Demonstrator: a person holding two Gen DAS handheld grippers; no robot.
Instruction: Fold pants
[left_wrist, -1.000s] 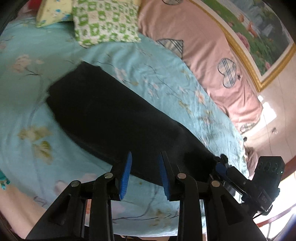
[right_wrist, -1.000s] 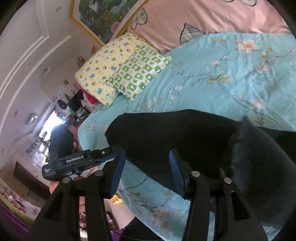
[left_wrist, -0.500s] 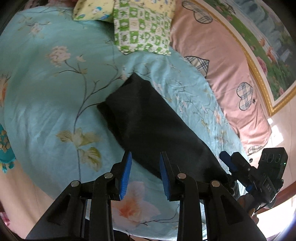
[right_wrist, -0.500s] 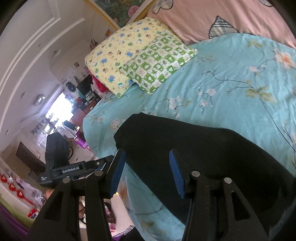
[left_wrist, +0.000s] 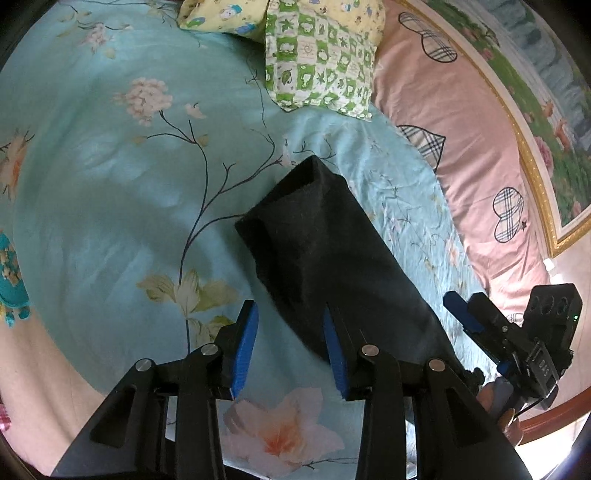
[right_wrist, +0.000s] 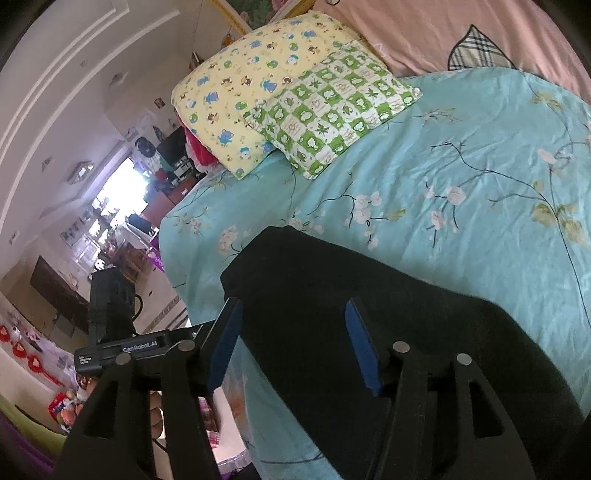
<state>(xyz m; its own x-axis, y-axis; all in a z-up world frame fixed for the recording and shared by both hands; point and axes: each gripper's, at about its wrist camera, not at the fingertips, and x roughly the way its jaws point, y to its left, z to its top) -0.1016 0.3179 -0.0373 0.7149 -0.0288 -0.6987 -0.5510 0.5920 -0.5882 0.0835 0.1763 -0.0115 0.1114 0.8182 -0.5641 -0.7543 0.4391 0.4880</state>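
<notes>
Black pants (left_wrist: 332, 258), folded into a long narrow strip, lie flat on the turquoise floral bedsheet (left_wrist: 110, 184). My left gripper (left_wrist: 290, 314) hovers over their near long edge. Its jaws are opening and the blue pads press on nothing. In the right wrist view the pants (right_wrist: 369, 295) fill the lower middle. My right gripper (right_wrist: 291, 310) hangs above their end with the jaws opening and only cloth lying below them. The left view shows the right gripper (left_wrist: 480, 339) at the far right, beside the pants. The left gripper's black housing (right_wrist: 122, 350) shows at the right view's lower left.
A green-checked pillow (left_wrist: 321, 62) and a yellow pillow (right_wrist: 236, 96) lie at the head of the bed. A pink quilt with plaid hearts (left_wrist: 461, 129) runs along the wall under a framed painting (left_wrist: 535, 92). The bed's edge (right_wrist: 173, 258) drops to a cluttered room.
Both grippers have slid along the pants toward the end nearer the pillows. The raised fold at the right of the right wrist view now lies flat. Both pairs of jaws stand wider.
</notes>
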